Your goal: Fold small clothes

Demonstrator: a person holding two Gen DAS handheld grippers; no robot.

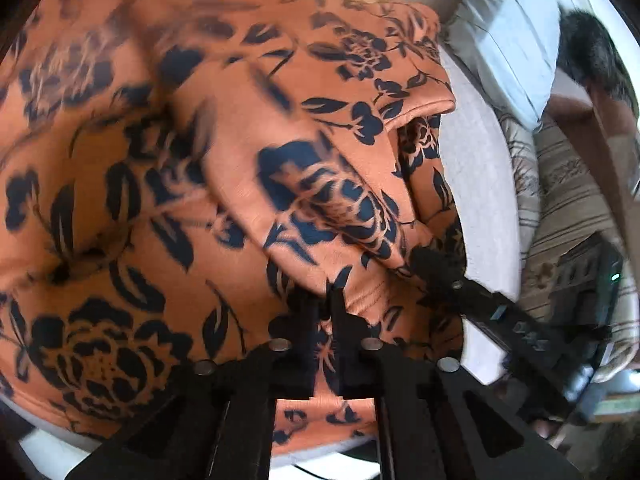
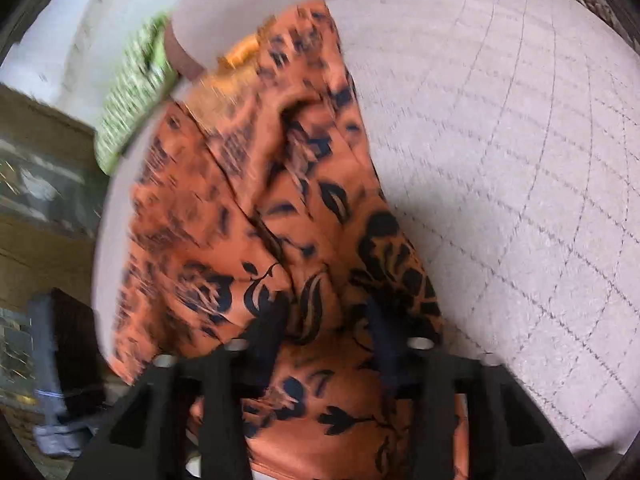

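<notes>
garment [image 1: 168, 168] orange with dark floral print, apparently folded, blurred.

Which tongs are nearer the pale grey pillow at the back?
Right, probably. The right tongs sit at the edge of the garment on the side facing the pillow; the left tongs pinch the garment farther from it.

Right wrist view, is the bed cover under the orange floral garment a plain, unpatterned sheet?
No, the pale cover beside the orange floral garment shows a stitched grid of quilting lines across its surface.
</notes>
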